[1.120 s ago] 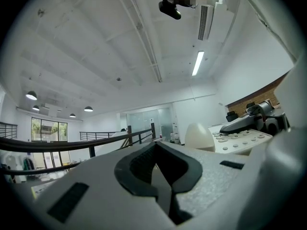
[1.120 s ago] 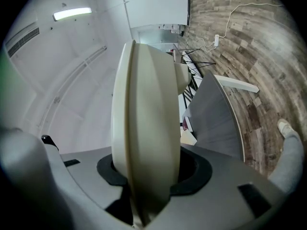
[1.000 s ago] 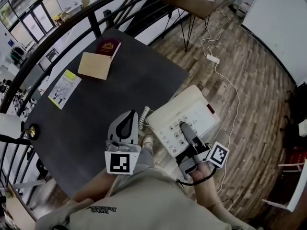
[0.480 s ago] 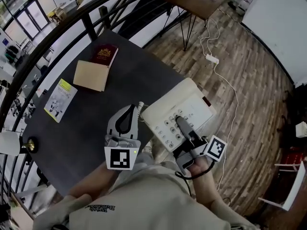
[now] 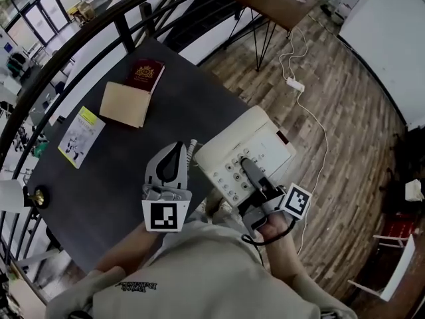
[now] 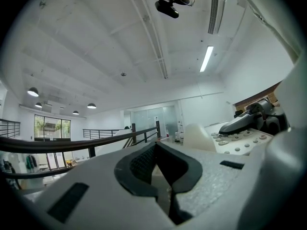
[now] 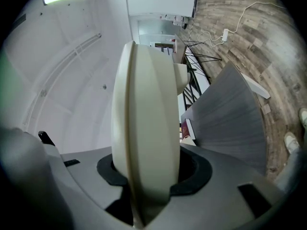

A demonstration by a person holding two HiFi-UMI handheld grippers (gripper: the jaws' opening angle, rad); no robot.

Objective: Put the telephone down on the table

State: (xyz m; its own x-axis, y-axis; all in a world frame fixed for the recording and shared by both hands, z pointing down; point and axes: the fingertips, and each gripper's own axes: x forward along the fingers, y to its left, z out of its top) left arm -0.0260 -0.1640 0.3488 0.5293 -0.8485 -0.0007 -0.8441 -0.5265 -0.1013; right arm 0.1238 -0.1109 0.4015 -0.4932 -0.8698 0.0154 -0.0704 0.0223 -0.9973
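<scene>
Where the telephone (image 5: 255,141) is hanging: I'm holding it over the near right corner of the bench (image 5: 133,178), can't tell if it's touching
Right tool (image 5: 246,165): clamping the telephone's near edge, top jaw lying across the keypad (image 5: 229,176)
Left tool (image 5: 178,148): jaws sitting together, just left of the telephone by its coiled cord (image 5: 193,153)
Further back on the bench: dark red booklet (image 5: 143,72) lying against a tan notebook (image 5: 126,105)

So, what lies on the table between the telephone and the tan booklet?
Nothing. In the head view, the stretch of dark table between the telephone and the tan booklet is bare.
</scene>
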